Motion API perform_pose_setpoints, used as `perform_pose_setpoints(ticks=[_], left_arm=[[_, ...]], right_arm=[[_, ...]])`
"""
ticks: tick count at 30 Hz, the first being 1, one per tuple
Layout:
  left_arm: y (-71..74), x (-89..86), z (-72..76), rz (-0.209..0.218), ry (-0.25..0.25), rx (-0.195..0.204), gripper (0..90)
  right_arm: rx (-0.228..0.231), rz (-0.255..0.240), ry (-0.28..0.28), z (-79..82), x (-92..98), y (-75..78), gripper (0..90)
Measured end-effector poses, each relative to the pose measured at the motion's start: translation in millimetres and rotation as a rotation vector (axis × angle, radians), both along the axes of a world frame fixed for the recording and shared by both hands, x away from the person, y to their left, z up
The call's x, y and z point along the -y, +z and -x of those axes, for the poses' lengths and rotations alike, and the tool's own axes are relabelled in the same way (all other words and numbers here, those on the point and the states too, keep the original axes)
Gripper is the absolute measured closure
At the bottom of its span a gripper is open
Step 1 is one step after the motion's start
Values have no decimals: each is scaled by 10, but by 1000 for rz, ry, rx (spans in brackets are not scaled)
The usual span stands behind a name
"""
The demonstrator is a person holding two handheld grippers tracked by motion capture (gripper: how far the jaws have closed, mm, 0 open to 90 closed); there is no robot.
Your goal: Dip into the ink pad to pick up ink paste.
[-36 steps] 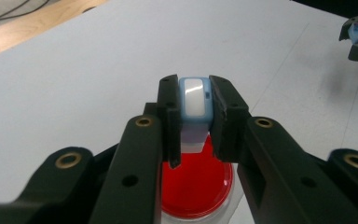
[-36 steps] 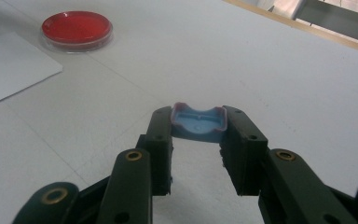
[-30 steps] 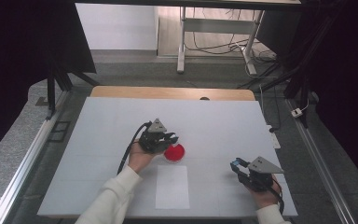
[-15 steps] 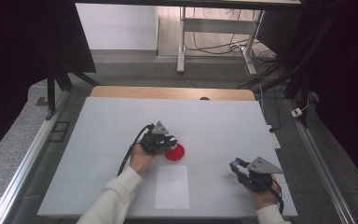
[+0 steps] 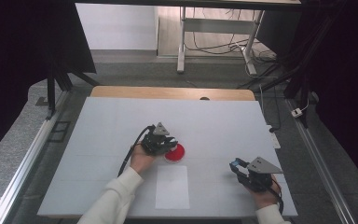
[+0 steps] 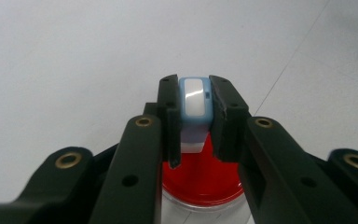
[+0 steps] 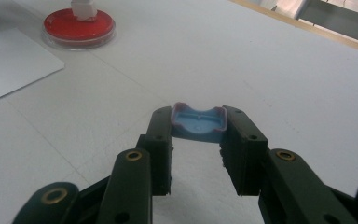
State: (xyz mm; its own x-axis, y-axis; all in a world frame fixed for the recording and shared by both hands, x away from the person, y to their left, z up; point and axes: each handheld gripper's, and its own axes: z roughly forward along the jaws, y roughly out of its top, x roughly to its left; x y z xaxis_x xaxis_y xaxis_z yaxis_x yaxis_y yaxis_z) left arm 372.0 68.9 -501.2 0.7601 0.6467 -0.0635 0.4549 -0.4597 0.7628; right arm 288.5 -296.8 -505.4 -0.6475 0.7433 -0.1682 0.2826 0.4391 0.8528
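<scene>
My left gripper (image 5: 169, 143) is shut on a small white-and-blue block (image 6: 195, 100), held upright with its lower end over or on a round red pad in a clear dish (image 6: 200, 179). In the high view that dish (image 5: 177, 154) sits at mid-table, just right of the left gripper. My right gripper (image 5: 237, 166) rests near the table's front right, shut on a shallow blue cap (image 7: 199, 122) with reddish edges, held just above the table. From the right gripper view the dish (image 7: 79, 25) shows far off with the block (image 7: 84, 8) standing in it.
A white sheet of paper (image 5: 172, 186) lies flat on the white table (image 5: 107, 121) in front of the dish, between both hands. A wooden strip (image 5: 168, 92) runs along the far edge. Dark frames and cables stand beyond the table.
The left gripper has sunk slightly toward the red dish with the block in it. The right gripper has barely moved.
</scene>
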Motion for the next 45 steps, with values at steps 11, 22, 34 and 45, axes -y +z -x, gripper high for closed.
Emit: perform_pose_setpoints(ticks=[11, 22, 34, 45], left_arm=[[-18, 14, -2, 0, -1, 4, 750], [-28, 37, 2, -7, -2, 16, 751], [-55, 55, 6, -29, -4, 22, 754], [-64, 59, 15, -33, -2, 25, 756]], right_arm=[[2, -2, 4, -4, -4, -8, 643], [3, 1, 4, -3, -6, -9, 643], [4, 0, 2, -1, -2, -7, 644], [3, 8, -3, 3, -1, -4, 643]])
